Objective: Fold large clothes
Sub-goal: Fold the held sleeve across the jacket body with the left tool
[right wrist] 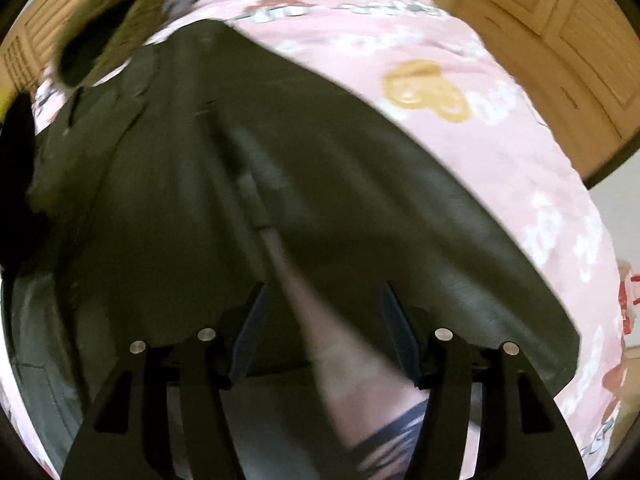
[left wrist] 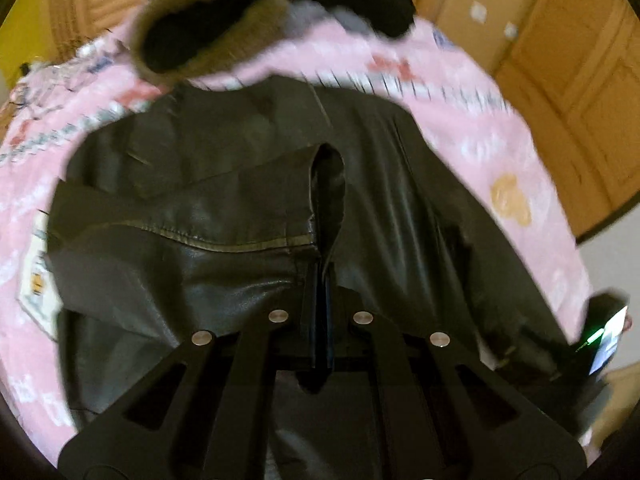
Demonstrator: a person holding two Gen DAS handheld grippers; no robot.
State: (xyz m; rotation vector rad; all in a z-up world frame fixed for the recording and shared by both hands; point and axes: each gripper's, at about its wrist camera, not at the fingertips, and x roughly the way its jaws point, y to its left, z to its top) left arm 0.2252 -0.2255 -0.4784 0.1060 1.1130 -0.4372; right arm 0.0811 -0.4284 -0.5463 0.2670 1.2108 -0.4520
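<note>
Bedroom with wooden wardrobe doors (left wrist: 560, 80) behind; work goes on atop a bed under a pink printed bedspread (left wrist: 500, 152). Nearest the onlooker, the left gripper (left wrist: 320, 264) has its jaws pressed together, pinching the cuff end of a sleeve (left wrist: 224, 216) of the dark leather jacket (left wrist: 400, 184); the sleeve is drawn across the jacket body, cuff opening gaping just above the fingertips. The right gripper (right wrist: 320, 320) has its jaws spread and holds nothing; it hangs over the jacket's lower part, where a wedge of pink shows between two dark panels. Both views blurred, so fine detail is unreliable. Jacket lies spread over the middle of the bed, collar end away from the grippers. Progress, judged: early. One sleeve is being brought in over the body; the other side and the lengthwise folds look undone. Leather looks stiff and likely to spring back unless pressed flat. Further off, at the far edge of the bed, a second dark garment with a brown fur trim (left wrist: 208, 28) lies heaped, touching or just beside the jacket's collar; it may crowd the top of the fold. A lit device (left wrist: 608, 332) shows at the right edge of the left view; I cannot tell what it is.
</note>
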